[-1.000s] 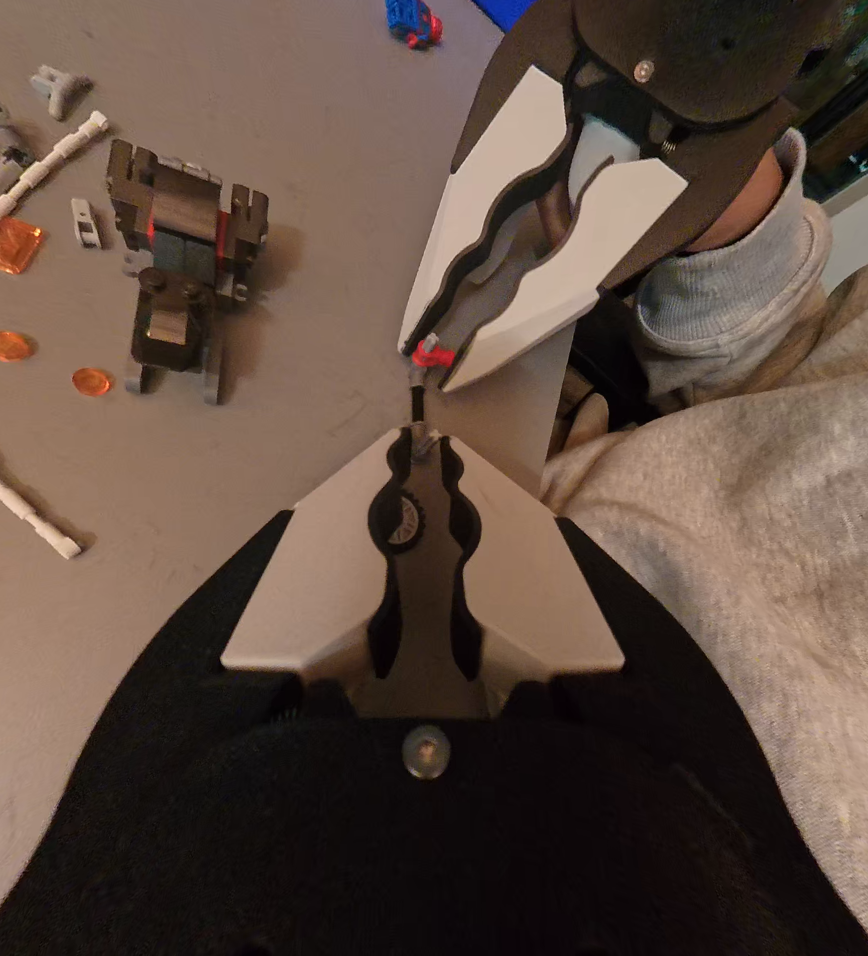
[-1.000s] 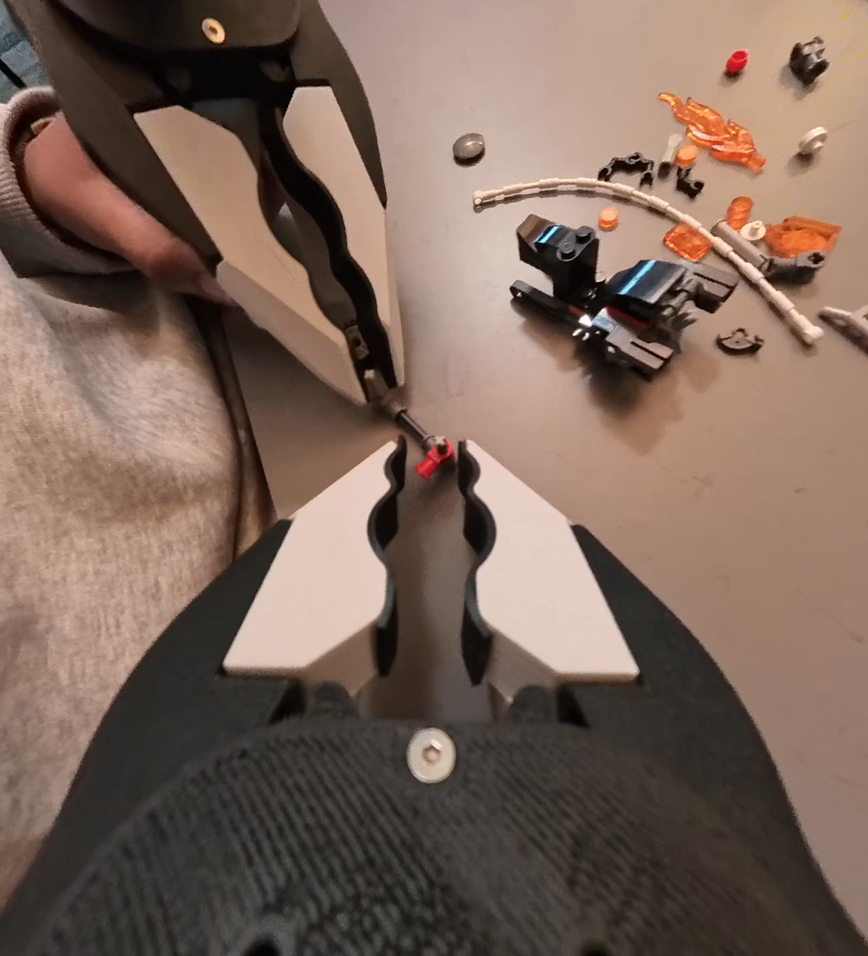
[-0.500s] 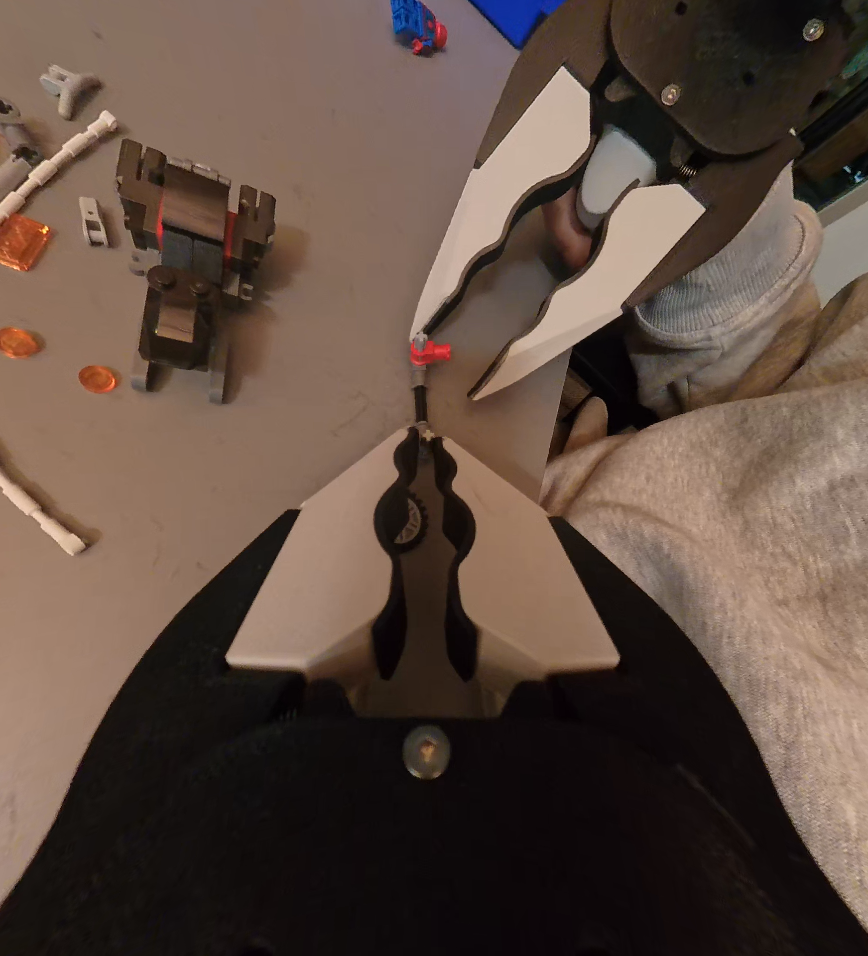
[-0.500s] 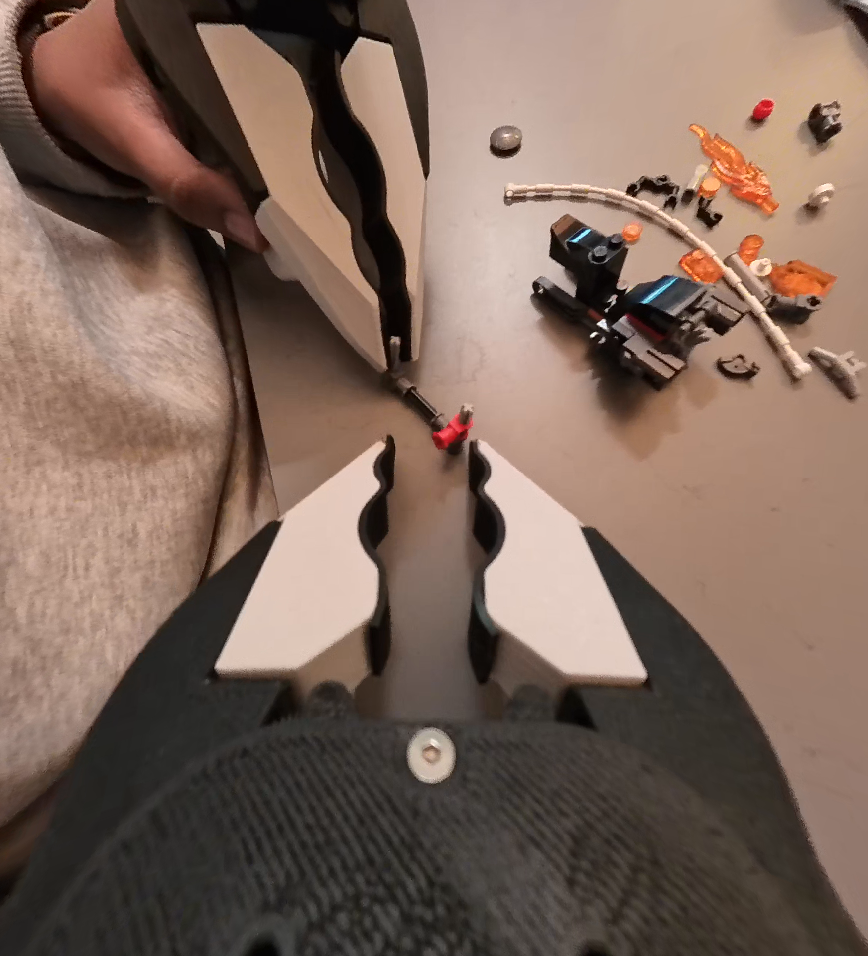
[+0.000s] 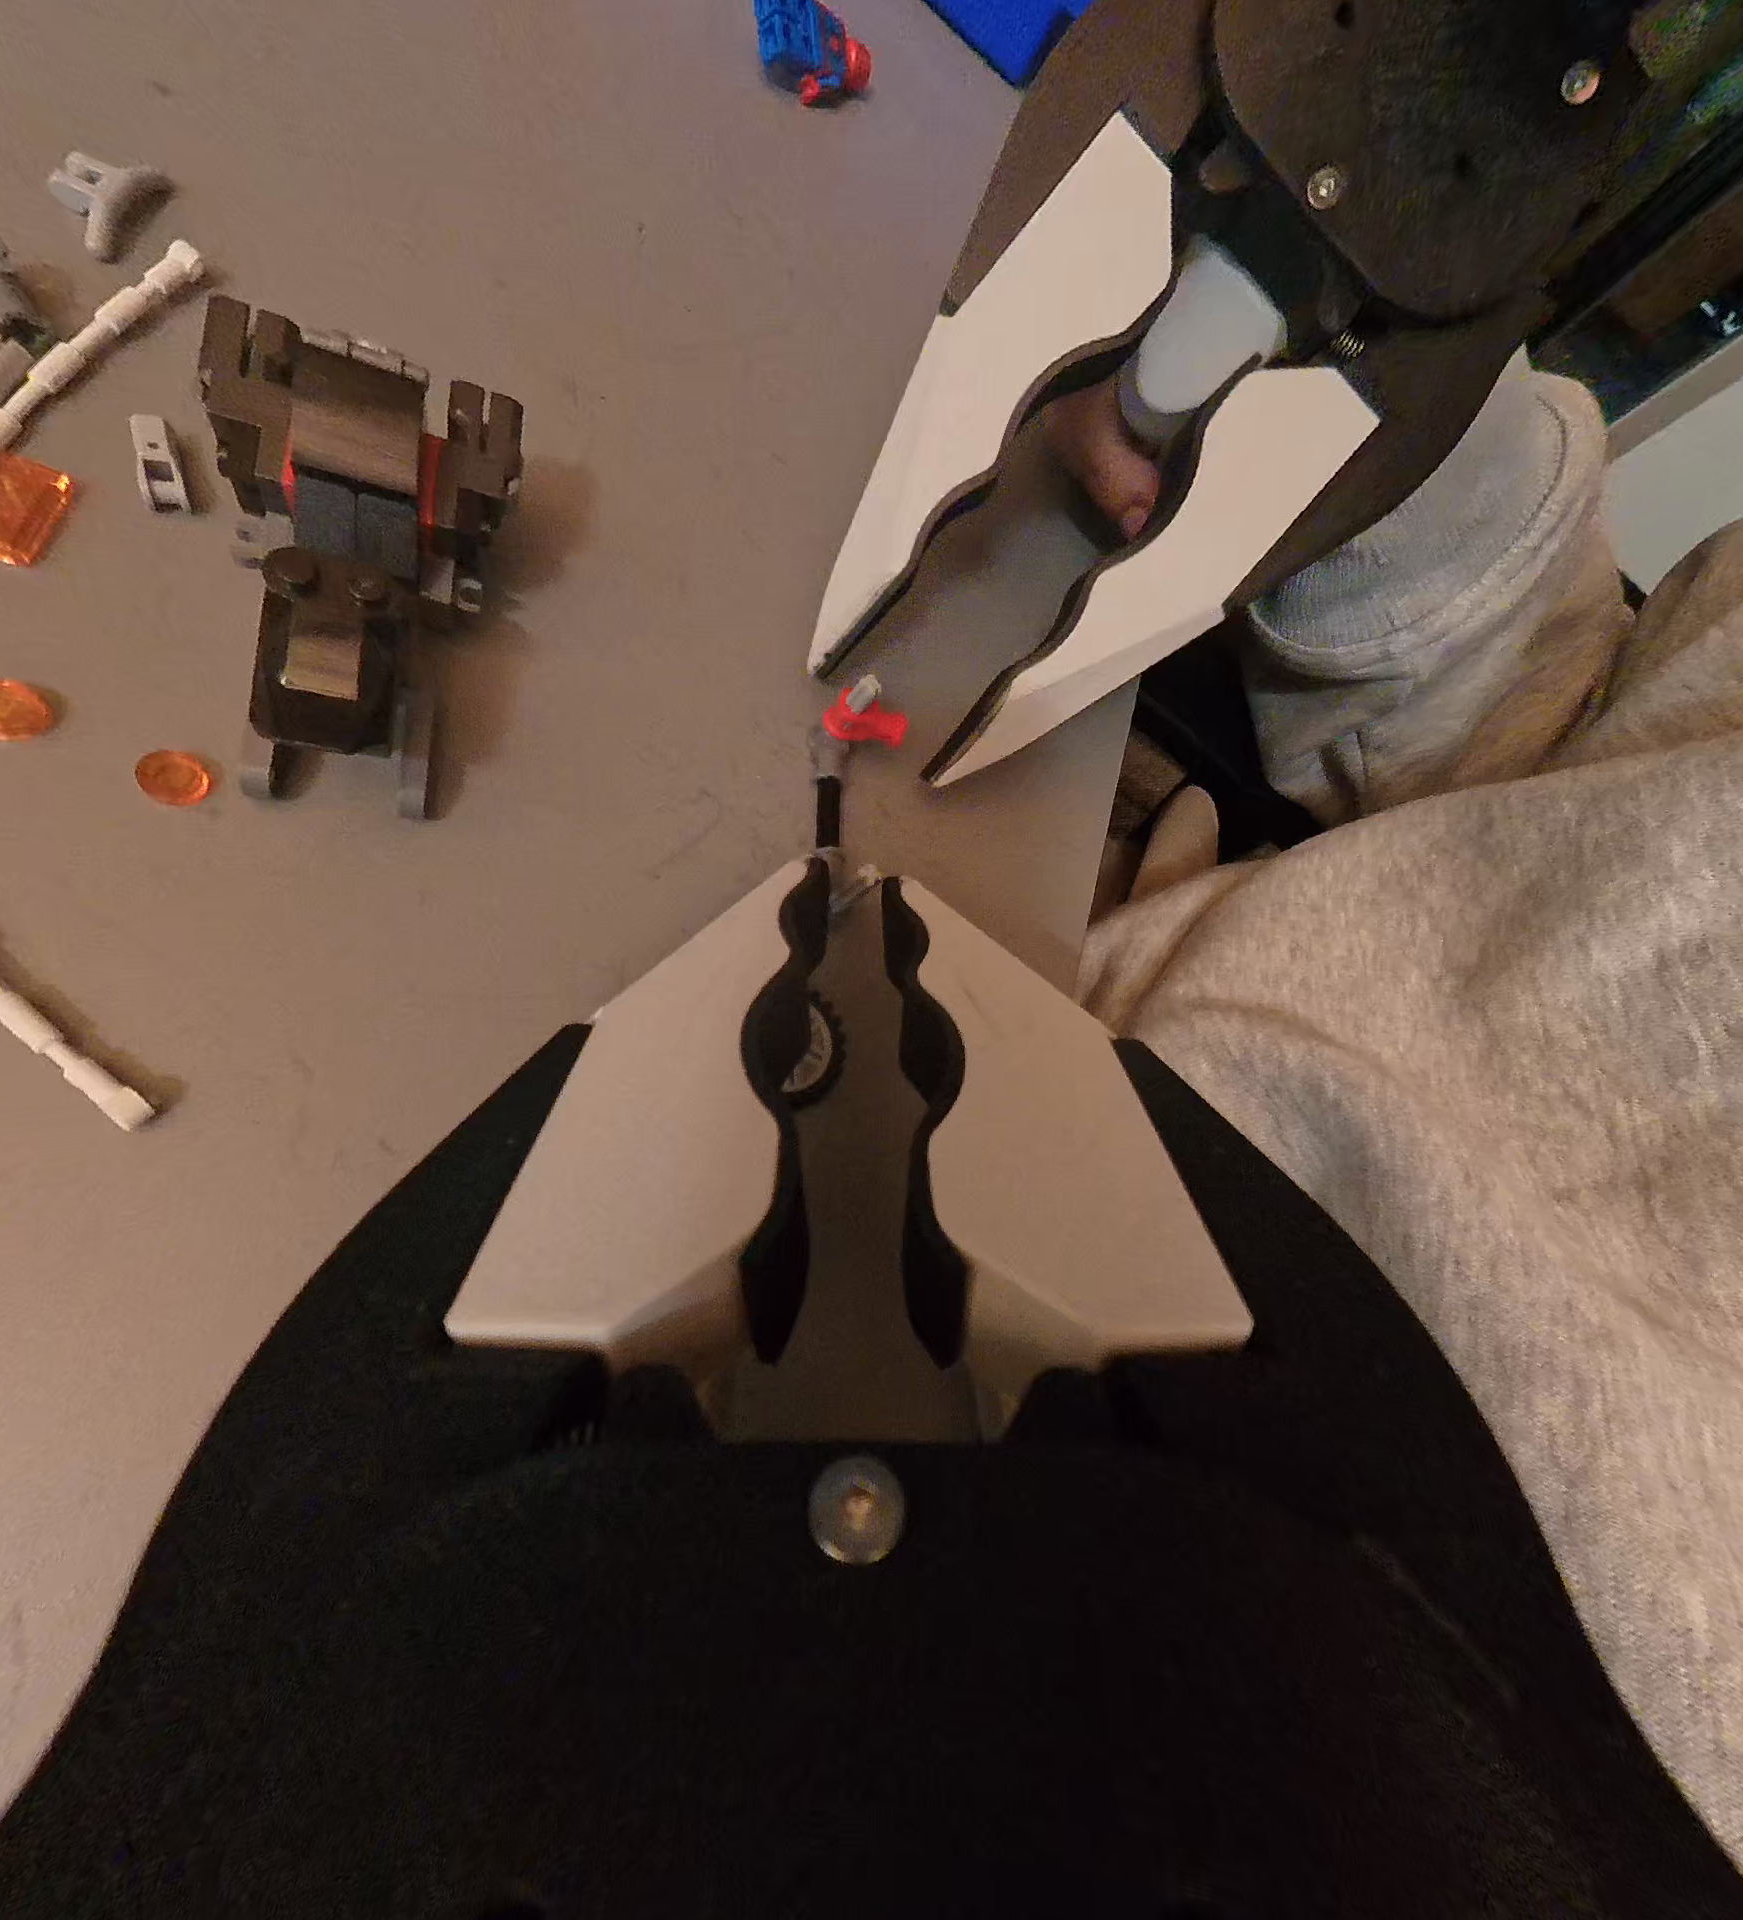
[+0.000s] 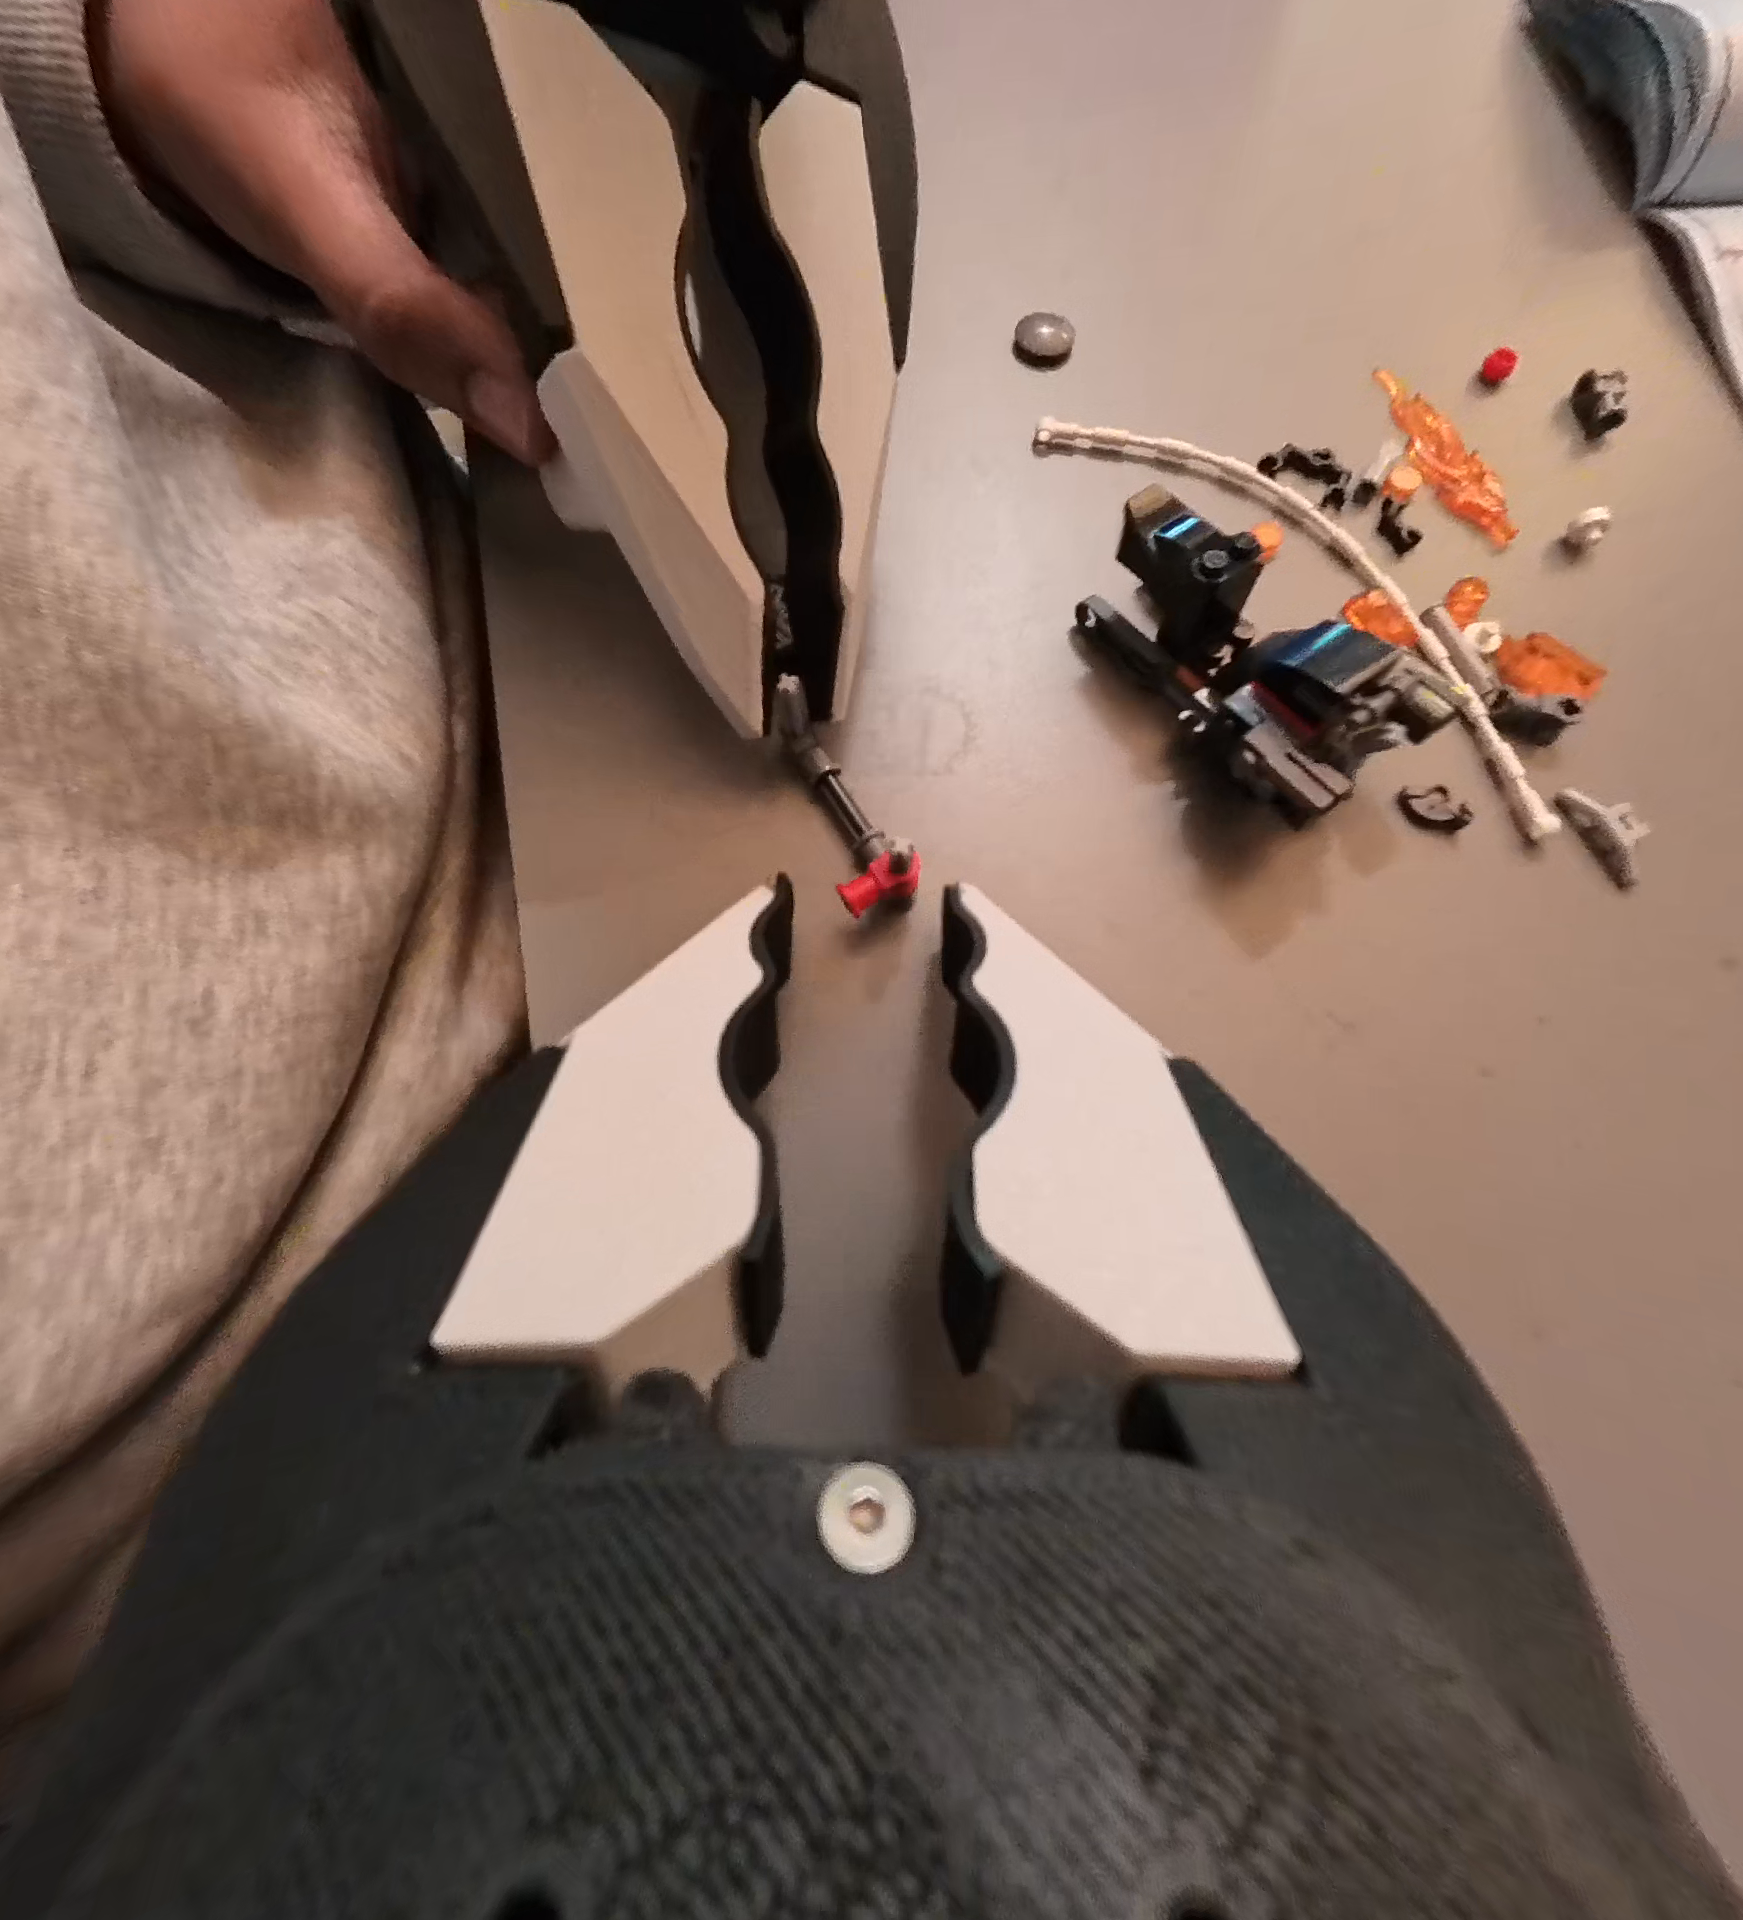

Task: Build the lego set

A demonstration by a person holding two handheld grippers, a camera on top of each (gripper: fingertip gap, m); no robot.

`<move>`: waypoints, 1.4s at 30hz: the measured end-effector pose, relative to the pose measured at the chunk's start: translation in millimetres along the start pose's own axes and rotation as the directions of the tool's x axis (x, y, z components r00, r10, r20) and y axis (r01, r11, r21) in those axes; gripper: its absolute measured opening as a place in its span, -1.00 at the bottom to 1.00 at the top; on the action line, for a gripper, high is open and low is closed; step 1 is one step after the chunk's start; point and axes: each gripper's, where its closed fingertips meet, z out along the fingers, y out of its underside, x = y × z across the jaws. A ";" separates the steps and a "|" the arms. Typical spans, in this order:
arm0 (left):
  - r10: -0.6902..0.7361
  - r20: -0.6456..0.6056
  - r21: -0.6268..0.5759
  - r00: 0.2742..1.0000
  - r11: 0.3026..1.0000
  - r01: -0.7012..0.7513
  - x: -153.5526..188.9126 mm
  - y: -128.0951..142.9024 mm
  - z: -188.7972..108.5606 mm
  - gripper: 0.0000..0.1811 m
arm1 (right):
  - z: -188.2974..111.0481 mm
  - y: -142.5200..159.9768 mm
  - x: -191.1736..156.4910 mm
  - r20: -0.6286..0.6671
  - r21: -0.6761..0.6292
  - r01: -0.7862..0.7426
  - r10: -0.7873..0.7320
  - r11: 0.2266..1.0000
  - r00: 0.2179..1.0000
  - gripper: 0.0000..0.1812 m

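My left gripper (image 5: 846, 883) pinches the thin black rod (image 5: 829, 810) with its red clip (image 5: 862, 719); my right gripper (image 6: 862, 899) hangs parted just beside it, above the bare grey-brown table (image 6: 1262, 1143) strewn with loose pieces (image 6: 1438, 457) around the dark half-built model (image 5: 358, 520).

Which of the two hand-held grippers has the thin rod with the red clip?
The left hand-held gripper: it is shut on the thin rod with the red clip. The right hand-held gripper is open, touching nothing.
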 end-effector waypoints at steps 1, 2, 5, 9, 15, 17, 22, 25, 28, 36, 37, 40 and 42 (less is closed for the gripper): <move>-0.001 -0.001 -0.001 1.000 1.000 0.001 0.2 0.4 0.0 -0.90 | 1.0 0.8 -0.4 -0.002 -0.008 0.013 -0.013 1.000 1.000 -0.69; -0.001 -0.001 -0.003 1.000 1.000 0.001 0.3 0.6 0.1 -0.90 | 1.8 0.9 -1.1 -0.003 -0.011 0.026 -0.026 1.000 1.000 -0.68; 0.001 0.001 -0.002 1.000 1.000 -0.001 0.4 0.7 0.0 -0.90 | 3.7 -0.7 -2.6 -0.012 -0.011 0.057 -0.057 0.998 0.998 -0.66; -0.003 0.003 -0.002 1.000 1.000 0.003 0.0 0.9 -0.2 -0.90 | 4.9 0.0 -4.7 -0.007 -0.018 0.072 -0.072 0.997 0.997 -0.70; -0.021 0.008 0.007 1.000 1.000 0.021 -2.4 0.2 -1.3 -0.90 | 4.4 1.7 -9.6 0.020 -0.023 0.077 -0.076 0.997 0.997 -0.78; -0.026 0.008 0.010 1.000 1.000 0.026 -2.9 -0.1 -1.7 -0.90 | 4.2 1.6 -11.0 0.028 -0.021 0.082 -0.081 0.996 0.996 -0.81; -0.038 0.007 0.014 0.999 0.999 0.037 -4.2 -0.2 -2.2 -0.90 | 3.1 1.1 -16.2 0.051 -0.012 0.102 -0.101 0.995 0.994 -0.83; -0.036 0.003 0.012 0.999 0.999 0.036 -3.7 0.2 -2.3 -0.90 | 3.1 1.1 -16.4 0.050 -0.012 0.104 -0.103 0.995 0.993 -0.78; -0.032 0.004 0.011 0.999 0.999 0.032 -3.5 0.6 -2.3 -0.89 | 3.7 1.5 -16.1 0.050 -0.017 0.097 -0.096 0.995 0.994 -0.74; -0.025 -0.010 0.012 1.000 1.000 0.025 -1.6 1.1 -3.0 -0.85 | 6.3 -2.7 -15.3 0.036 -0.007 0.095 -0.095 0.995 0.995 -0.82; -0.024 -0.019 0.014 1.000 1.000 0.024 -0.7 1.1 -3.8 -0.82 | 6.8 -2.1 -15.3 0.034 -0.011 0.097 -0.096 0.995 0.995 -0.84; 0.008 -0.006 0.022 1.000 1.000 -0.008 -2.5 1.3 -11.7 -0.72 | 7.2 -2.5 -15.1 0.029 -0.010 0.099 -0.099 0.995 0.995 -0.85; 0.037 0.040 0.032 0.999 0.999 -0.039 -8.1 -0.1 -21.7 -0.68 | 6.9 -3.0 -14.6 0.027 -0.007 0.096 -0.096 0.995 0.995 -0.85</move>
